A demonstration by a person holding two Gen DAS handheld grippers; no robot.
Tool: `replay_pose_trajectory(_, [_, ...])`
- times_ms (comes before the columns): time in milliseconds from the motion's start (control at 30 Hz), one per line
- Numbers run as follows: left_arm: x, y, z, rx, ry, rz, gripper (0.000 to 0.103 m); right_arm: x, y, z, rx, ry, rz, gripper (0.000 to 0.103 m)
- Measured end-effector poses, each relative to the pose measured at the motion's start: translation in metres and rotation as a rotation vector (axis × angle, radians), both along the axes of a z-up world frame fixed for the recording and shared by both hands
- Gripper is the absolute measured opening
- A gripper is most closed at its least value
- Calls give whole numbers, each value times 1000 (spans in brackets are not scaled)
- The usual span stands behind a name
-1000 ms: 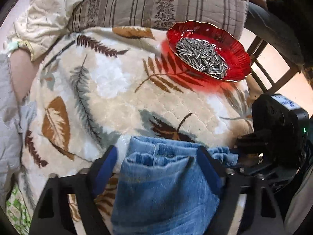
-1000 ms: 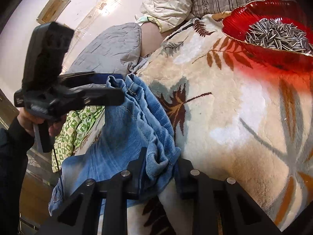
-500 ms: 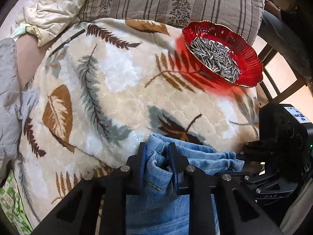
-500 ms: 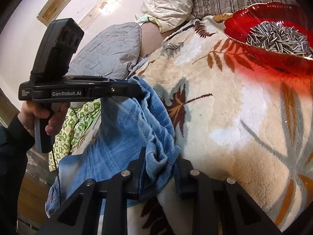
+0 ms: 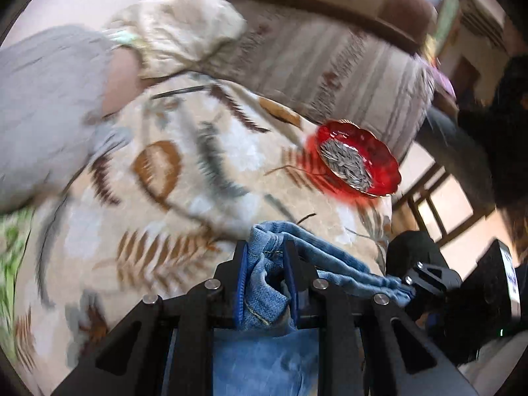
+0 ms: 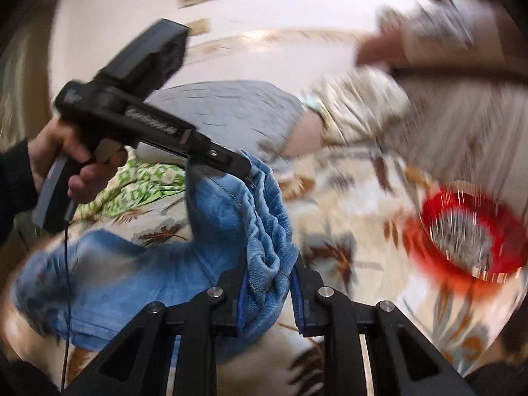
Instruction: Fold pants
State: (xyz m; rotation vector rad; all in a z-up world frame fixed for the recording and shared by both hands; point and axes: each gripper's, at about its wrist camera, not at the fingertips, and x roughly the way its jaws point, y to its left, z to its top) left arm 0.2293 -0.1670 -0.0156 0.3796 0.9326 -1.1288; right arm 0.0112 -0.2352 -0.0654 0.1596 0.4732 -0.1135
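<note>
We are in a home living room. A leaf-patterned blanket [image 5: 138, 178] covers the seat beside striped cushions [image 5: 330, 62]. A red dish of sunflower seeds [image 5: 358, 161] sits there.

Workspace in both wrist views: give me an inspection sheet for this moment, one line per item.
Surface: leaf-print blanket, soft, uneven.
Job's things: blue jeans, waistband bunched and held up, the rest trailing on the blanket.
Clutter: red dish of sunflower seeds; green patterned cloth.
Grippers: left gripper and right gripper each shut on the waistband.
Cables: thin black cable hanging from the left handle.
Surroundings: striped cushion, grey quilt, wooden chair; views motion-blurred.
</note>
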Motion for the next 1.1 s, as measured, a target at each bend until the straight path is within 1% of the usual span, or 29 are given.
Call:
replay_pose_trajectory(67, [4,31,-5,-22,18,73,22,3,32,6,-79,-22,54,23])
replay_pose_trajectory(167, [8,65,-21,-38,47,154,22,10,69,1,-122,-17,150,23])
replay_pose_trajectory(233, [12,87,-38,-30,69,208,21,19,92,-9,-133,18,223,23])
replay_pose_trajectory(333, [21,119,-72,9,120,289,20,34,115,-29,-109,97,309,23])
replay_pose_trajectory(400, [28,138,-100,55,164,350,19,47,123,-47,-56,181,364,23])
replay_pose_trajectory(433, [27,145,-108,76,171,365,15,52,125,-55,-34,220,376,23])
replay_pose_trajectory(467, [29,152,-122,125,171,400,1,58,125,-67,-3,273,390,24])
replay_pose_trajectory(500, [32,157,-130,127,187,423,1,60,125,-72,6,288,393,26])
replay_pose_trajectory(533, [33,162,-130,93,203,435,1,60,125,-74,-2,276,396,28])
replay_pose_trajectory(567, [33,163,-130,81,205,442,1,58,127,-74,-20,272,406,28])
replay_pose_trajectory(600, [32,162,-128,81,192,442,1,59,128,-74,-27,275,412,32])
replay_pose_trajectory(667, [26,159,-121,85,147,432,1,57,128,-71,-18,287,444,48])
replay_pose_trajectory(700, [23,160,-115,72,143,434,1,58,129,-67,-11,289,462,71])
replay_pose_trajectory(733, [21,162,-108,59,138,441,9,55,130,-63,-12,284,473,83])
replay_pose_trajectory(767, [19,165,-100,43,125,457,27,47,127,-54,-18,254,476,86])
replay_pose_trajectory(800, [15,170,-91,33,105,479,42,41,123,-47,-20,229,484,87])
replay_pose_trajectory(833, [12,174,-84,26,92,497,72,34,118,-38,-27,208,496,88])
replay_pose_trajectory(867, [7,180,-75,3,82,521,86,26,116,-31,-30,196,503,88])
replay_pose_trajectory(933, [-3,192,-60,-61,97,544,87,18,103,-16,-14,170,522,91])
replay_pose_trajectory(1000, [-18,200,-49,-97,98,575,91,13,81,-1,15,135,538,96])
replay_pose_trajectory(1033, [-26,202,-46,-110,102,584,94,13,72,5,27,127,550,97])
replay_pose_trajectory(1100, [-42,202,-45,-145,129,592,96,22,48,16,59,130,608,97])
